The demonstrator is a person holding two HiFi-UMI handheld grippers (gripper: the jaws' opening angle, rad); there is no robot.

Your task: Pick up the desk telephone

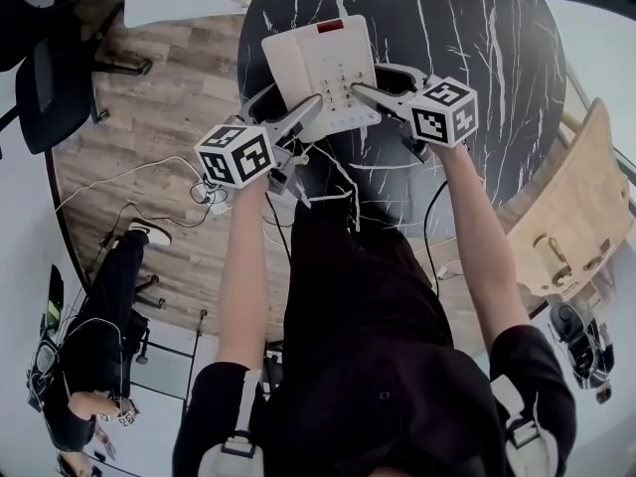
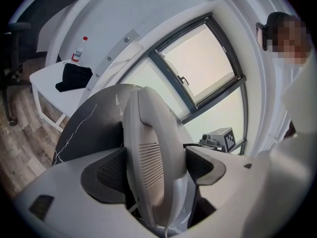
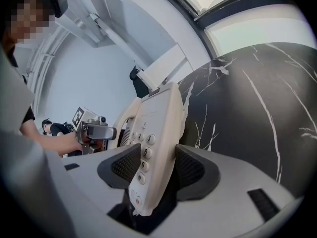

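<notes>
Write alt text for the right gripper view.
The right gripper clamps the white desk telephone by its keypad side, with the number keys showing beside the left pad. A black marbled table fills the right of the view.

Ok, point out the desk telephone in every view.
Head view: desk telephone at top centre.
Left gripper view: centre, handset side upright between the left tongs.
Right gripper view: centre-left, keypad edge between the right tongs.
Shared landmark: black marble table, seen in all three.
</notes>
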